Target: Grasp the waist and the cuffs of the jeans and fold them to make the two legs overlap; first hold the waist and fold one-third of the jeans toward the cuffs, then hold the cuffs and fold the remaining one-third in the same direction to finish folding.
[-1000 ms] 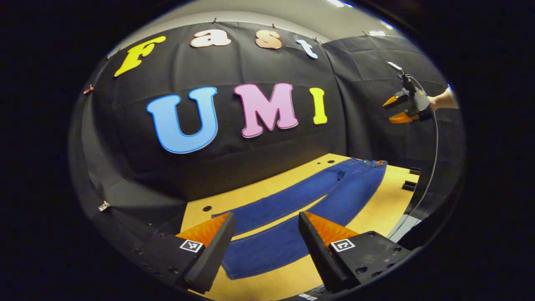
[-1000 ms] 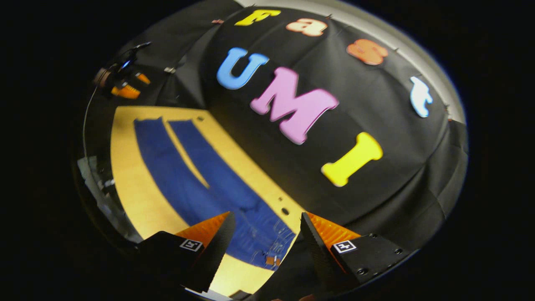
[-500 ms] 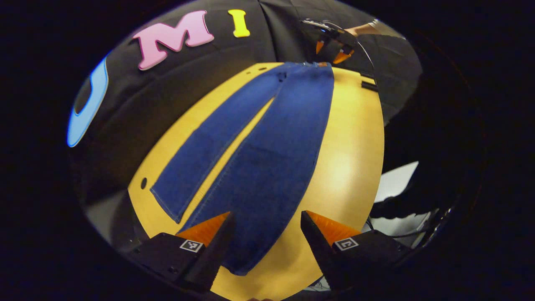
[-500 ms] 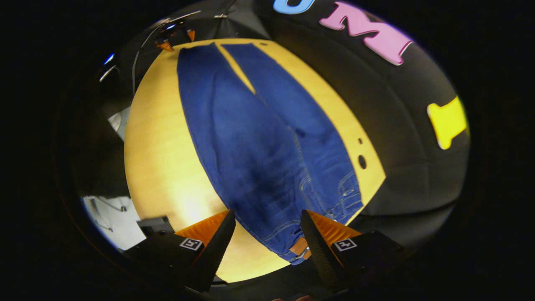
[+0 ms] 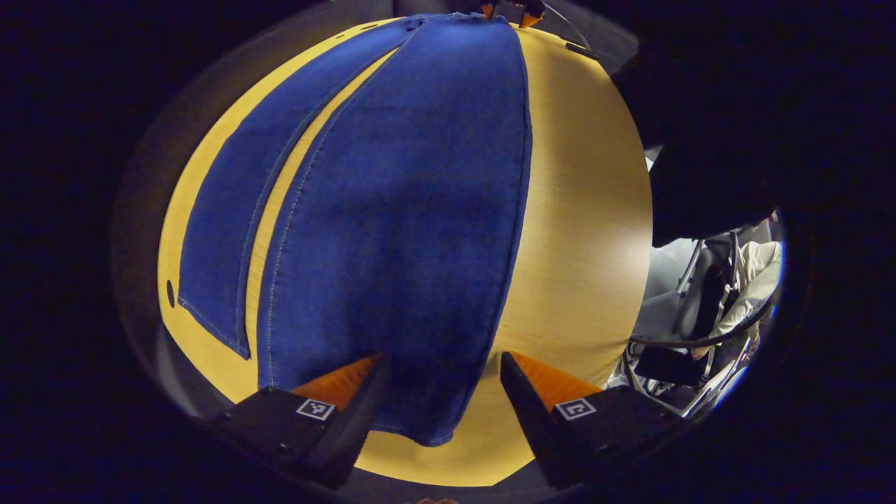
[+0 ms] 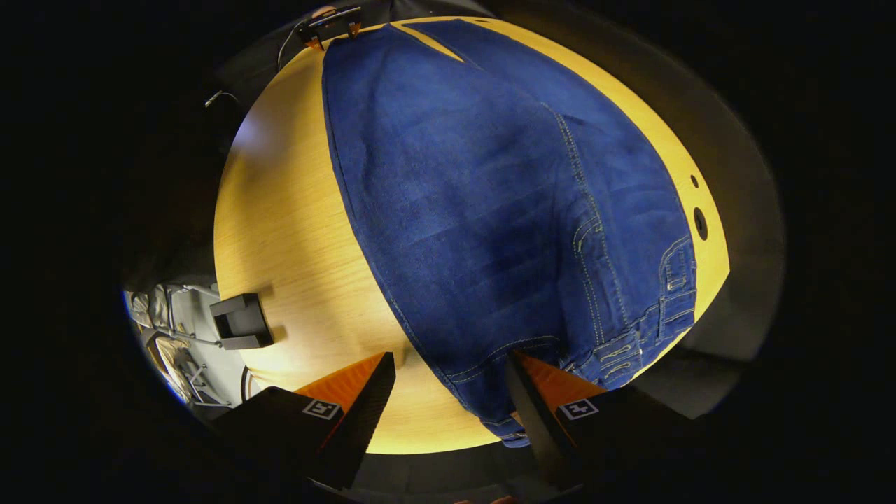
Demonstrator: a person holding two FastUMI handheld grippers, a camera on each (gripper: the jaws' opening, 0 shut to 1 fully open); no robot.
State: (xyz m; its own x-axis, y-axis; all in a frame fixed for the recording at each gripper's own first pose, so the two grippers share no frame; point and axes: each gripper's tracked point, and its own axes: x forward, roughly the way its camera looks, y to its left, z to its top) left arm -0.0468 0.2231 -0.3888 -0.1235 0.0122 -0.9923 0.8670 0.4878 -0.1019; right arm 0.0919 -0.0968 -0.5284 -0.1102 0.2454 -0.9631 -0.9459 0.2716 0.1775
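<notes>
Blue jeans point(image 5: 399, 210) lie flat and spread along the wooden table point(image 5: 581, 231), the two legs side by side with a narrow gap between them. My left gripper point(image 5: 437, 392) hovers open over the near leg's cuff point(image 5: 427, 427) at the table's edge. At the other end, my right gripper point(image 6: 448, 392) stands open over the near corner of the waist point(image 6: 504, 420). The far cuff point(image 5: 213, 325) lies to the left. In the left gripper view the right gripper point(image 5: 507, 8) is tiny at the waist end; in the right gripper view the left gripper point(image 6: 329, 24) is tiny by the cuffs.
A small black block point(image 6: 241, 320) sits on the table's near side beside the waist. Round holes point(image 6: 700, 222) mark the table's far edge. A chair with pale fabric point(image 5: 728, 294) stands off the table's near side. Bare wood runs along the near edge.
Both grippers have tipped down from facing the wall and dropped close to the jeans, the left over the near cuff, the right over the waist. Both stay open.
</notes>
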